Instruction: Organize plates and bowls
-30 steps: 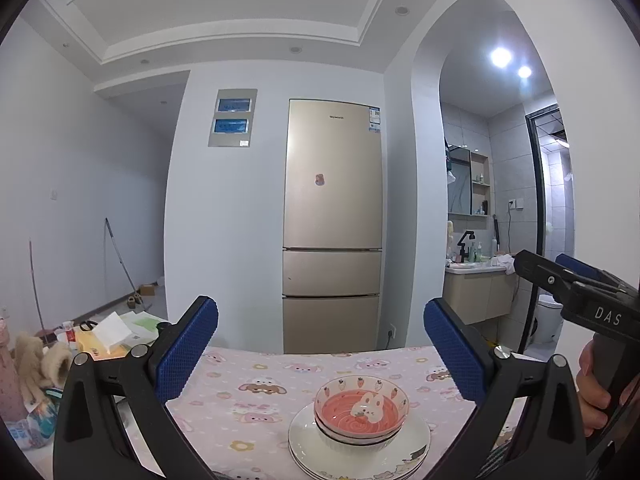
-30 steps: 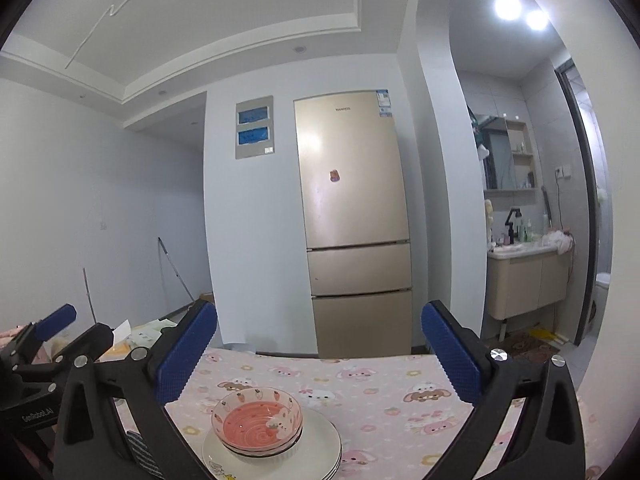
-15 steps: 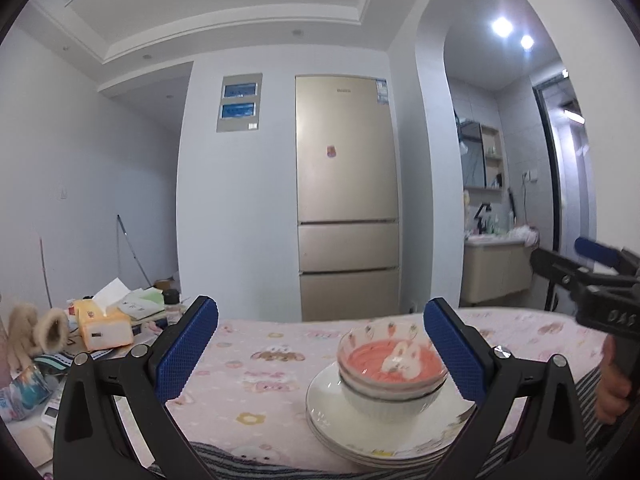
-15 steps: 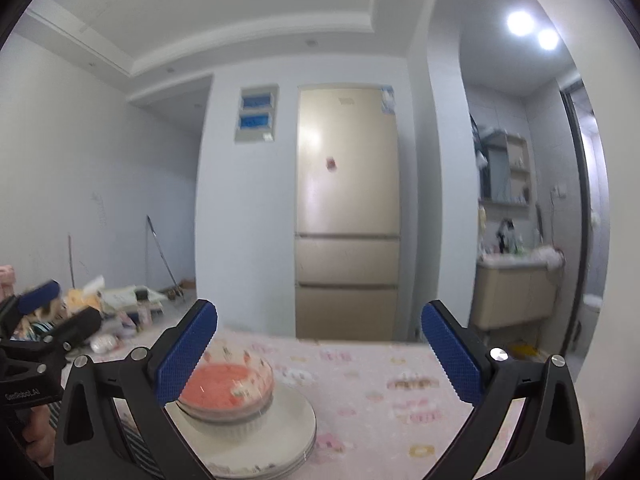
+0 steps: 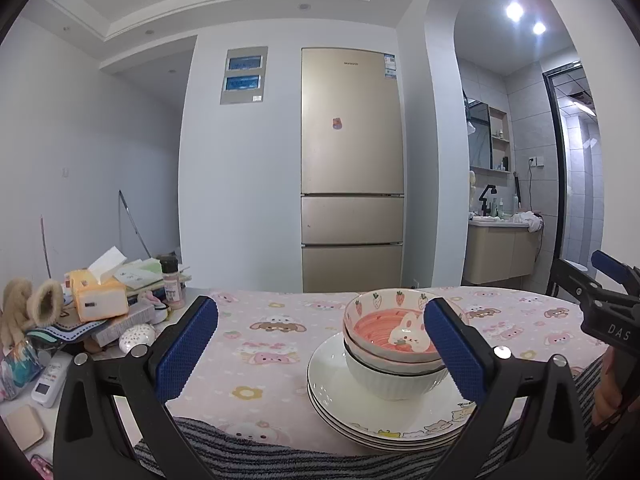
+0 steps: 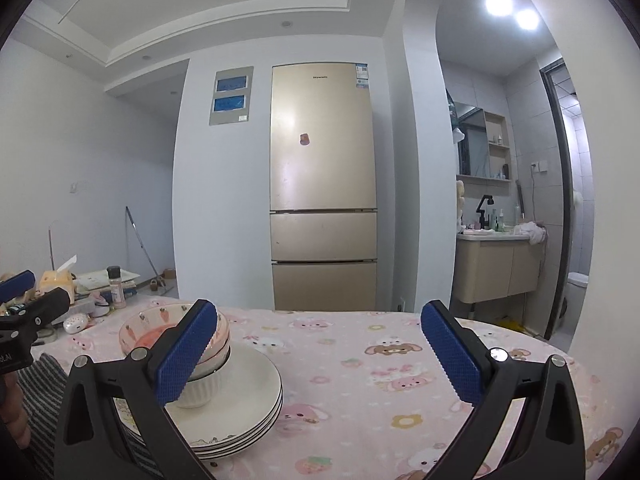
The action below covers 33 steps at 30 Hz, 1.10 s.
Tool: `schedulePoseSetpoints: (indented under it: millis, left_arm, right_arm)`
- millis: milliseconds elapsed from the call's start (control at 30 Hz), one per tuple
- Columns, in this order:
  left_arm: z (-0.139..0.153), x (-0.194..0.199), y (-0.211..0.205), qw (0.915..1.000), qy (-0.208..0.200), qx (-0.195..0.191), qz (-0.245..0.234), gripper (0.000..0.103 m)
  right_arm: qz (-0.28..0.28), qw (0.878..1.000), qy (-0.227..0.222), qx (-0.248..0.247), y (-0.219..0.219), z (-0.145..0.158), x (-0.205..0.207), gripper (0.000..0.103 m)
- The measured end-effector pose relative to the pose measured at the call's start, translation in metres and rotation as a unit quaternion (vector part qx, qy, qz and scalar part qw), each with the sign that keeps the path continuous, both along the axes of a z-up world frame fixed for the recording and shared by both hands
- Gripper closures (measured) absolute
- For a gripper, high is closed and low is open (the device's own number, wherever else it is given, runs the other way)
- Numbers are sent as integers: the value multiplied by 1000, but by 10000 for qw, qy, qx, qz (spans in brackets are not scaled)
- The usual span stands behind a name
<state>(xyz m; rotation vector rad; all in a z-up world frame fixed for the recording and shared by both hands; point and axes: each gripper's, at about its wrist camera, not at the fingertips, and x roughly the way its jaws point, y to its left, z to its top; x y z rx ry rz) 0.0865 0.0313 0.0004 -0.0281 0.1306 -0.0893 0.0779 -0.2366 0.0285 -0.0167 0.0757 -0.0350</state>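
The left gripper (image 5: 320,344) has its jaws spread wide and holds nothing; its blue pads (image 5: 187,347) stand apart, the right-hand one in front of the bowls' rim. The right gripper (image 6: 319,350) is likewise wide open and empty, its left pad overlapping the bowls in view; whether either touches them cannot be told. The stacked bowls (image 5: 386,344), a pink-lined rabbit bowl nested in a white one, sit on a stack of white plates (image 5: 332,392). The plates rest on a table (image 6: 360,368) with a pink cartoon cloth, near its front edge.
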Motion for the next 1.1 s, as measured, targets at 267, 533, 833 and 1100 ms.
schedulePoseSetpoints:
  millis: [267,533,833,1100]
  left_arm:
    - [-1,3,1,9999,128,-26,-54,0]
    - [-1,4,-4,9998,176,128,-47,0]
    - [-1,4,-4,9997,180,132,-26,0]
    - [-2,6,-5,9995,217,207,-14,0]
  right_arm:
    - [-25,9999,-61,-126,6,-1,-3,0]
    - [-126,9999,38,-39,2,-1,0,0]
    - [-142,9998,114,19,-1,0,2,0]
    - [-149,9998,121,-5,1,0,2,0]
